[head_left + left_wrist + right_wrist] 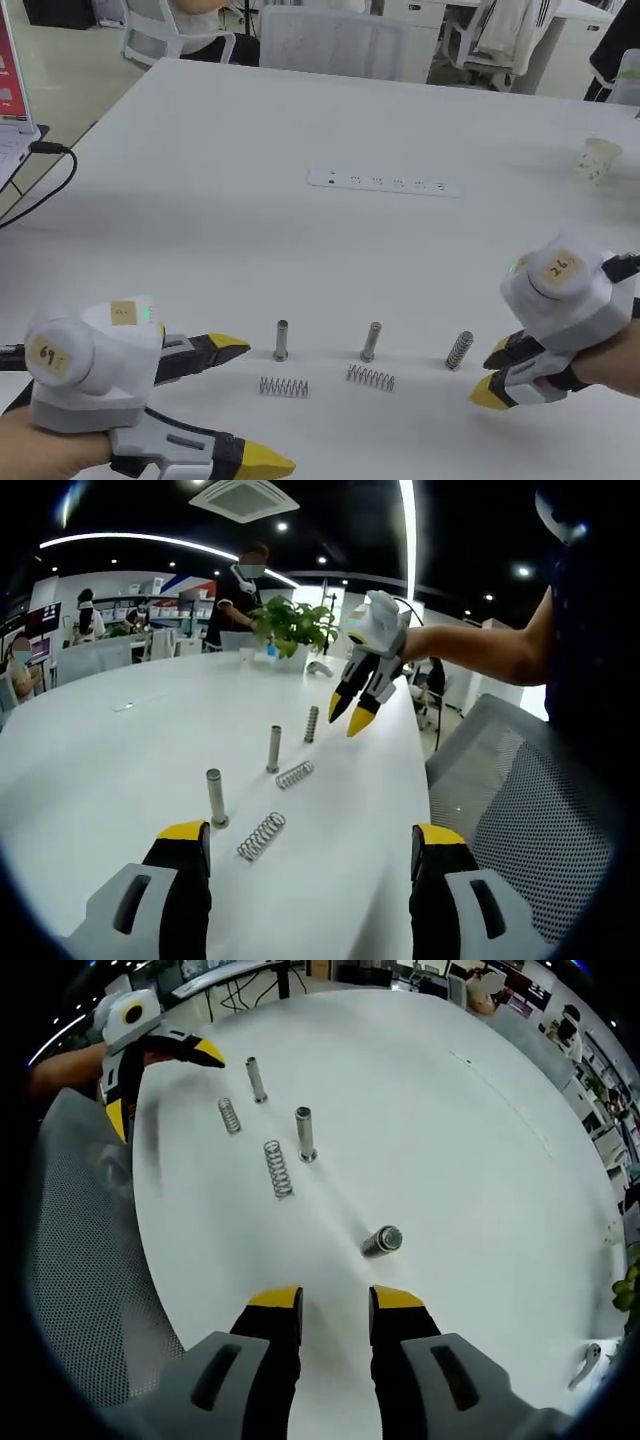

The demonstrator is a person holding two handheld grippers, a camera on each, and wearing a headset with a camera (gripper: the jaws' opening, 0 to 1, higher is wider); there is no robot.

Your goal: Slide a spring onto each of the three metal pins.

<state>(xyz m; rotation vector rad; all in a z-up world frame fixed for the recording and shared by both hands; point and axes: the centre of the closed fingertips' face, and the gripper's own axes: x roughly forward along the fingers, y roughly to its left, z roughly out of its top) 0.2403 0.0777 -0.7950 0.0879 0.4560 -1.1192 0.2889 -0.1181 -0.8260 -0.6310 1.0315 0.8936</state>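
With the rightmost pin (459, 350) sprung, the right gripper (490, 372) — jaws narrow, empty — should pinch the middle spring (370, 377) lightly near one end, leaving its bore clear for the middle pin (371, 341) just behind; the left gripper (252, 403) hangs wide open.

Two springs (284, 386) lie on the table (250, 230) before two pins (281, 340).

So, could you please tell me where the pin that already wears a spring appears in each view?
Head view: the sprung pin stands rightmost of three, beside the right gripper.
Left gripper view: farthest pin, under the right gripper.
Right gripper view: nearest pin, just ahead of the jaws.
Shared landmark: the middle bare pin next to it.
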